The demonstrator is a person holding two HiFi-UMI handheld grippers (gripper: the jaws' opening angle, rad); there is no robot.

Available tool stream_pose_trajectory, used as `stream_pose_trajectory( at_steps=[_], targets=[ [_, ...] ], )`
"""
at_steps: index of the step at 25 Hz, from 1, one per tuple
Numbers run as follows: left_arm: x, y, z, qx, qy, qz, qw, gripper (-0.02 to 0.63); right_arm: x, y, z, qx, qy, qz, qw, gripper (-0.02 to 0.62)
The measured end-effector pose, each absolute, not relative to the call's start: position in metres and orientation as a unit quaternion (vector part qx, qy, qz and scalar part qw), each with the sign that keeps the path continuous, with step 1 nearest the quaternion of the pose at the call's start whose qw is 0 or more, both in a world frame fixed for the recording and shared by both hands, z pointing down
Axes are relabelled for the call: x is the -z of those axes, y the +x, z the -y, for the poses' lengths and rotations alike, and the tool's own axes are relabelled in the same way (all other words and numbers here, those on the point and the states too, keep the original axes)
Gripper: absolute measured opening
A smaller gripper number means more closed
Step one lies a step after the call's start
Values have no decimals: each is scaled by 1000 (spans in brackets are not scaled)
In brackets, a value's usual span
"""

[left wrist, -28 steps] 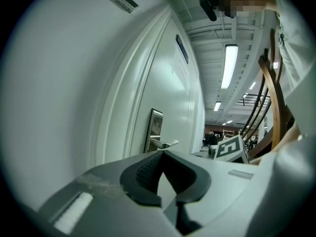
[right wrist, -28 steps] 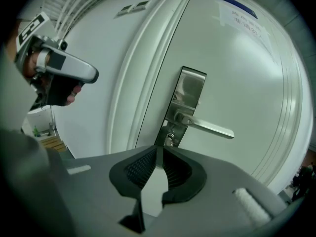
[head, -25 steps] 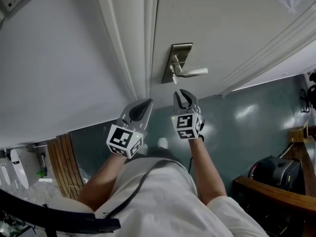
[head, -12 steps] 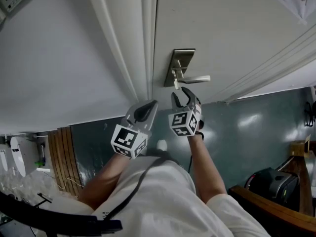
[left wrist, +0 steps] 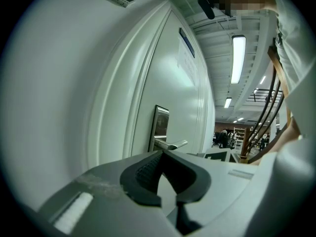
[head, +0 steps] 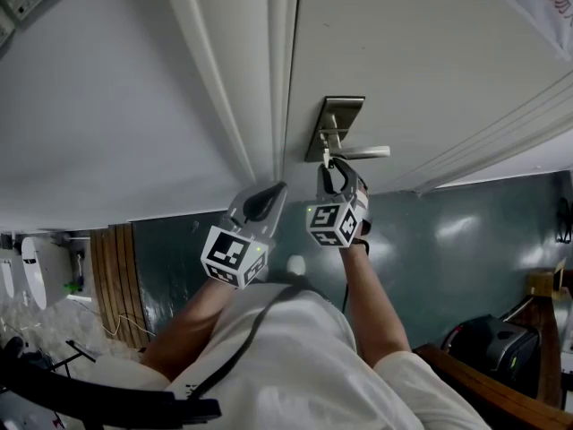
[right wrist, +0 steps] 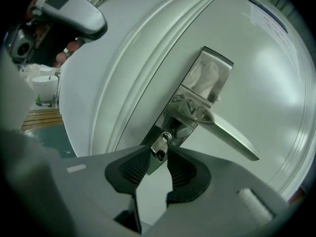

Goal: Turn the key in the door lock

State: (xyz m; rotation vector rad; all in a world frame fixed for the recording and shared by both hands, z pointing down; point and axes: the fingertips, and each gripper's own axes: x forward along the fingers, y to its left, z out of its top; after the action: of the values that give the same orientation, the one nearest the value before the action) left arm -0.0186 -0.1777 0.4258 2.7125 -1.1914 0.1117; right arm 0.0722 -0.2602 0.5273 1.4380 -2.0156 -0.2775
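A steel lock plate [head: 343, 115] with a lever handle [head: 369, 152] sits on the white door [head: 421, 52]. A small silver key [right wrist: 159, 147] hangs out of the lock under the handle [right wrist: 228, 138]. My right gripper [right wrist: 159, 154] is at the key [head: 327, 160], with the key's head between its tips; the jaws are closing and a little gap still shows beside the pads. In the head view the right gripper [head: 330, 172] reaches up to the plate. My left gripper [head: 267, 193] hangs shut and holds nothing, left of it by the door frame. The plate [left wrist: 160, 124] shows ahead of the left gripper [left wrist: 162, 153].
The white door frame [head: 269, 79] and a wall lie to the left of the lock. A teal floor [head: 448, 240] runs below, with wooden slats [head: 115, 285] at the left and a dark bag and wooden furniture [head: 501, 365] at the right.
My right gripper has moved up to the lock and rolled, and the key now sits between its tips. The left gripper has hardly moved.
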Motion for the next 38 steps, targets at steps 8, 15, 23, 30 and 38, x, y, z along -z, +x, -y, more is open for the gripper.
stream_pose_trajectory(
  at_steps=[8,15,23,30,38],
  targets=[
    [-426,-18,181,-40,913,397,87,6,-528,72,261,36,561,786,258,52],
    [-426,-17,183,-42,914,394,85,6,-525,75,262,-23,568,796,209,51],
    [-426,-19,183,-44,914,395,83,6,-526,77,262,-58,568,802,175,52],
    [-424,-18,180,-45,915,392,80,6,-527,78,262,-95,571,803,145,49],
    [-425,-19,179,-45,914,394,81,6,-528,79,262,-151,570,802,95,47]
  ],
)
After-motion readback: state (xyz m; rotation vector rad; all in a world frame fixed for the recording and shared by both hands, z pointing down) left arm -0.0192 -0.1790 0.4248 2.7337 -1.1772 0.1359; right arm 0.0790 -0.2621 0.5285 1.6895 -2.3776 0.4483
